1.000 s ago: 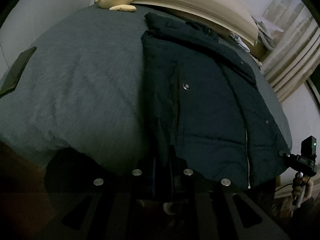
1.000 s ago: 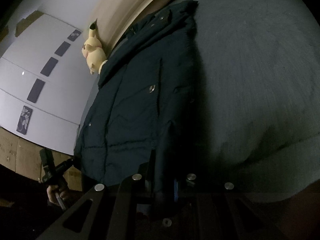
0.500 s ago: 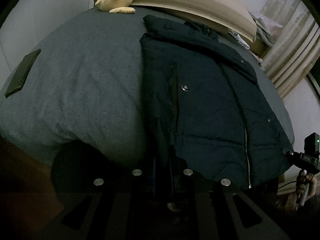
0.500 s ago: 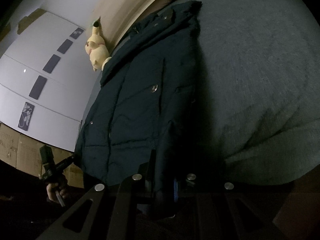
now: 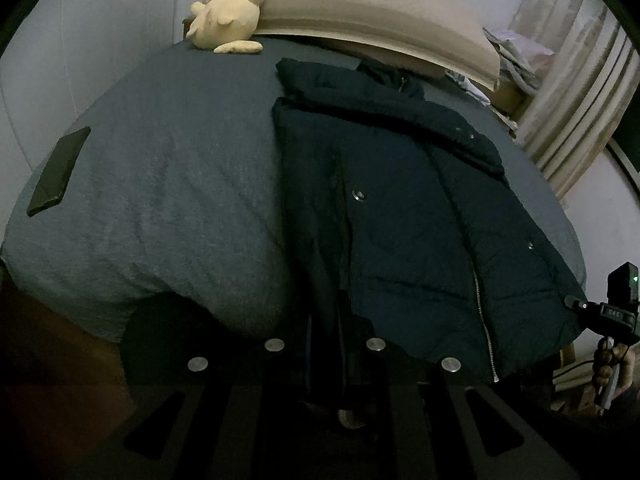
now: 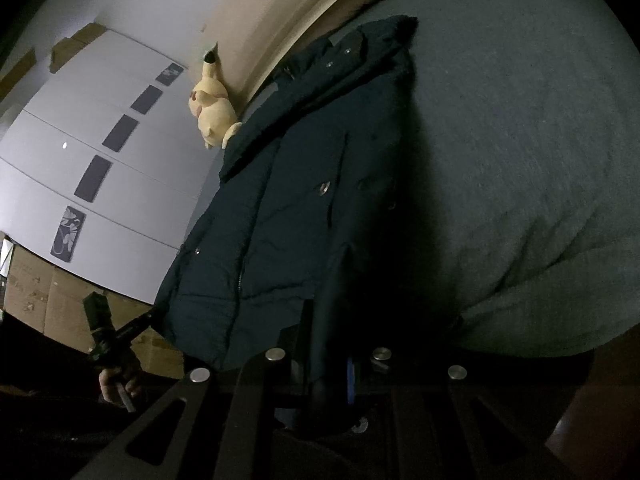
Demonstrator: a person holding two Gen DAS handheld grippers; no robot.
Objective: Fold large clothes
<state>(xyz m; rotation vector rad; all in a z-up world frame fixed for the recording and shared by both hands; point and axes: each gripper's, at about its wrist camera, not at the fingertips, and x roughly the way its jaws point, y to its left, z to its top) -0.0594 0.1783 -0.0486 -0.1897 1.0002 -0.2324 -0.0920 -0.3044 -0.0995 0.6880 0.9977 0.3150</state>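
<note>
- The dark navy jacket lies flat on the bed, collar toward the headboard at the top of the left wrist frame, its hem hanging over the bed's near edge at the bottom.
- The left gripper is clamped on the jacket's hem corner at bottom centre of its own view; dark fabric fills the narrow gap between its fingers.
- The right gripper is likewise pinched shut on the opposite hem corner at bottom centre of the right wrist frame; in the left wrist view it shows at the right edge, touching the hem.
- The blue-grey bedspread spreads wide and bare to the left of the jacket in the left wrist view, and to its right in the right wrist view, so there is free surface on both sides.
- The bedspread's near edge rolls down into shadow just above the gripper bodies.
- The room is dim; a beige headboard runs across the top, pale curtains hang at upper right, and a white panelled wall fills the left of the right wrist frame.
- A yellow plush toy sits at the head of the bed, upper left, well apart from the jacket's collar.
- A flat dark phone-like slab lies near the bed's left edge.
- Cardboard boxes stand below the white wall, lower left.
</note>
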